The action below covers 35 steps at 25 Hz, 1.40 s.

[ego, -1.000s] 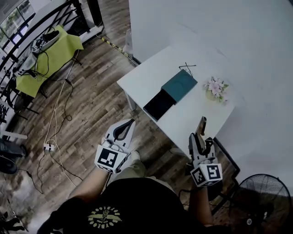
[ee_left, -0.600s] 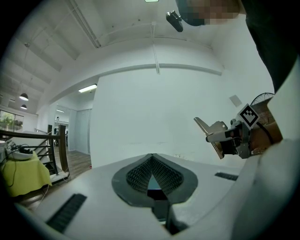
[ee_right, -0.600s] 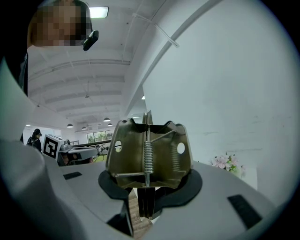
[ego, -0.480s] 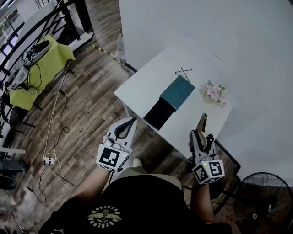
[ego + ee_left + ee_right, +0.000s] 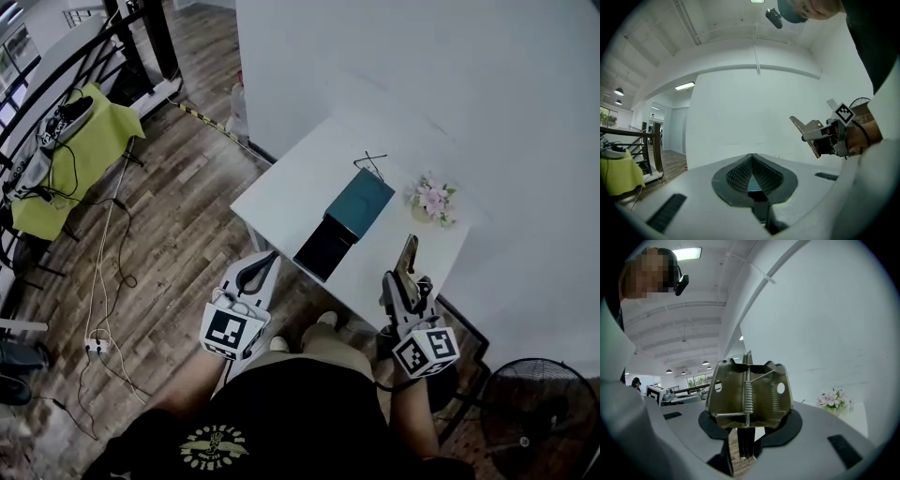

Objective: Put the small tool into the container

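**A:** How far along is the task?

**B:** It is only at the carrying step. Your right gripper [image 5: 405, 277] has its jaws pressed on the small tool [image 5: 409, 251], a brass spring clamp that stands out ahead of them. The container [image 5: 360, 201] lies on the desk [image 5: 281, 187], ahead of these jaws and a little to their left. Its dark open end faces you. The tool is not in it yet.

**A:** And my other hand?

**B:** Your left gripper [image 5: 262, 264] has its jaws closed together, with nothing between them.

**A:** Is there room to move?

**B:** I think yes. The near edge of the desk is about under your right jaws. The flowers [image 5: 430, 199] stand ahead and to the right of them, and the wall [image 5: 422, 56] is beyond.
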Each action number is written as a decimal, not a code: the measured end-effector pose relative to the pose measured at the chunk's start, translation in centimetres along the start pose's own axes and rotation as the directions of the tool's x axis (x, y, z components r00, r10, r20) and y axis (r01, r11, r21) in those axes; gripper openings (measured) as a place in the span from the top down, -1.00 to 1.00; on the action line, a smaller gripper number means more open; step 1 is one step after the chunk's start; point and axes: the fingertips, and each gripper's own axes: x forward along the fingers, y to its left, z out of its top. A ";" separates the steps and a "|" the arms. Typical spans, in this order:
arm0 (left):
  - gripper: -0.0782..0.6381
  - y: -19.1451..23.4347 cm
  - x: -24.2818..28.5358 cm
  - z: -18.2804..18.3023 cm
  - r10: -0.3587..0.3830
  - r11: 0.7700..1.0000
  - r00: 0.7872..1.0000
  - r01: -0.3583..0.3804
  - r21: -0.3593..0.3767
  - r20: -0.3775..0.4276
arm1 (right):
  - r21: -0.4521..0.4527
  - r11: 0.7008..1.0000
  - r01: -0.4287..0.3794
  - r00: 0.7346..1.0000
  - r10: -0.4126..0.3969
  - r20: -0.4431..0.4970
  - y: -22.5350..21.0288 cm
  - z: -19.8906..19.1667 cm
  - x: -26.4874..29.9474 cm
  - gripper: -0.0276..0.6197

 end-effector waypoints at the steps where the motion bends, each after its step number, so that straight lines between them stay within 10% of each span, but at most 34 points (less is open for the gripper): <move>1: 0.76 0.2 0.1 -0.1 0.004 1.000 1.000 -0.004 -0.002 0.000 | 0.003 1.000 -0.007 1.000 0.007 -0.008 -0.1 -0.2 0.3 0.52; 17: 0.76 6.2 0.7 -1.2 0.182 0.983 0.982 -0.183 -0.004 -0.039 | 0.075 0.989 -0.129 0.983 0.138 -0.119 -1.3 -2.9 8.9 0.52; 35: 0.76 7.0 6.9 -3.6 0.196 0.980 0.974 -0.199 -0.010 -0.110 | 0.183 0.974 -0.136 0.934 0.188 -0.304 -6.3 -9.6 17.2 0.52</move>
